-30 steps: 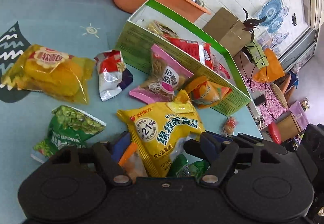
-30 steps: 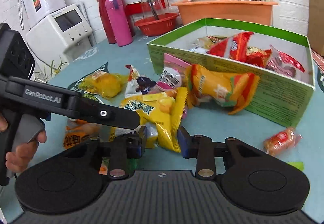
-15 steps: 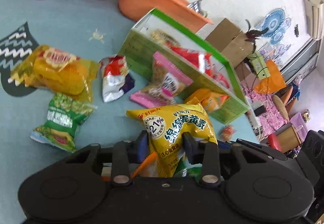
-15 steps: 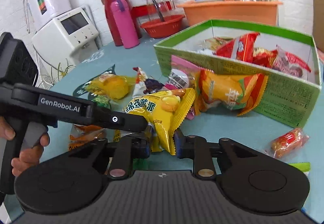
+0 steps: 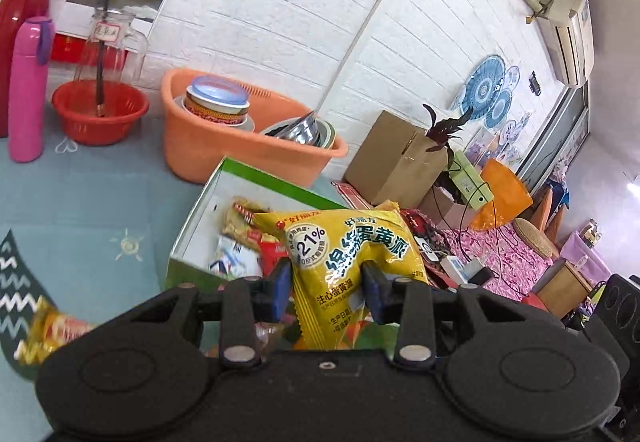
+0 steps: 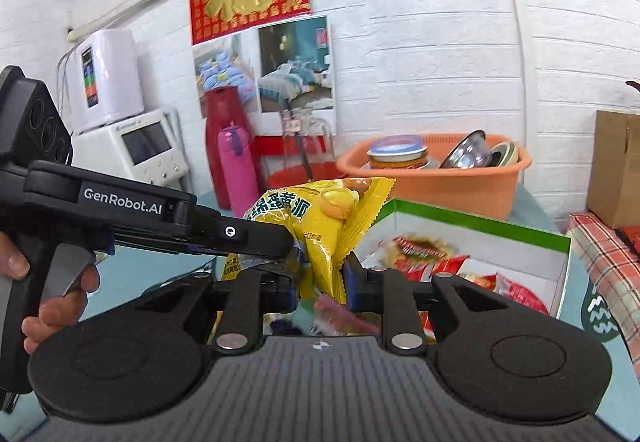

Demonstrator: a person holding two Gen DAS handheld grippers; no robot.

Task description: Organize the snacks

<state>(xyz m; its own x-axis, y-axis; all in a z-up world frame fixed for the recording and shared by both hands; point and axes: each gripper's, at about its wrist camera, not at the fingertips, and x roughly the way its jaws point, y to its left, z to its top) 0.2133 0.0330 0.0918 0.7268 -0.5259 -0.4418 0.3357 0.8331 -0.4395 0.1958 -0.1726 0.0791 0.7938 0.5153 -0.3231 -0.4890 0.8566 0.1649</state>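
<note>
Left wrist view: my left tongs are clamped on one yellow egg-yolk pie packet, held up off the bench in front of the green box. From the right wrist view, my right tongs are also pinched on that same packet, its crimped edge caught between the blue pads, with the left tool's finger reaching in from nine o'clock.

I count one green box, open-topped, lying at twelve o'clock past the packet; inside I can make out a few wrappers, red ones and one white-and-blue one, though the exact number is unclear. One orange basin sits at eleven o'clock holding one lidded tub and at least one steel bowl. One red basket stands at ten o'clock with a glass jar behind it. One pink flask and one red flask stand at nine o'clock. One yellow packet lies on the bench at eight o'clock.
</note>
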